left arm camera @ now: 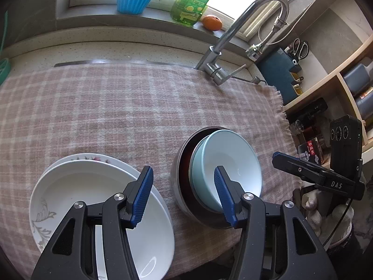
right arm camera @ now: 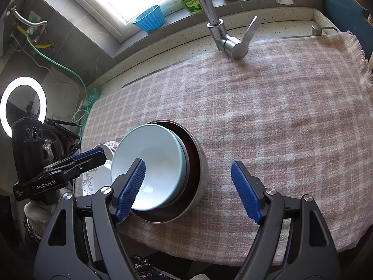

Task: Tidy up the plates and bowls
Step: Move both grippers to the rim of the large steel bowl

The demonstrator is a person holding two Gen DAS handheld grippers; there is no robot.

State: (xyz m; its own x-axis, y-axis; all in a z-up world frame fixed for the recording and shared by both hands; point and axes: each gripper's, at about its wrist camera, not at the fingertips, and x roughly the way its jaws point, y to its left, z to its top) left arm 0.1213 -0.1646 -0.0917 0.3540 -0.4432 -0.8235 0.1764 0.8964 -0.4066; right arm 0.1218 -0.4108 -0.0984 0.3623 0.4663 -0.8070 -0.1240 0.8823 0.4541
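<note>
Bowls (left arm camera: 223, 170) nested beside stacked plates (left arm camera: 98, 200), both jaws spread wide

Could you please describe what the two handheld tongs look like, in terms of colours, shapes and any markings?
Both the left tongs and the right tongs have matte black angular frames with triangular cut-outs and round silver pivot bolts. Their fingers are slim bars faced with blue, finely ribbed pads. Seen from the other side, one body reads "DAS" in white, the other "GenRobot.AI". A thin black cable trails from the right one.
</note>
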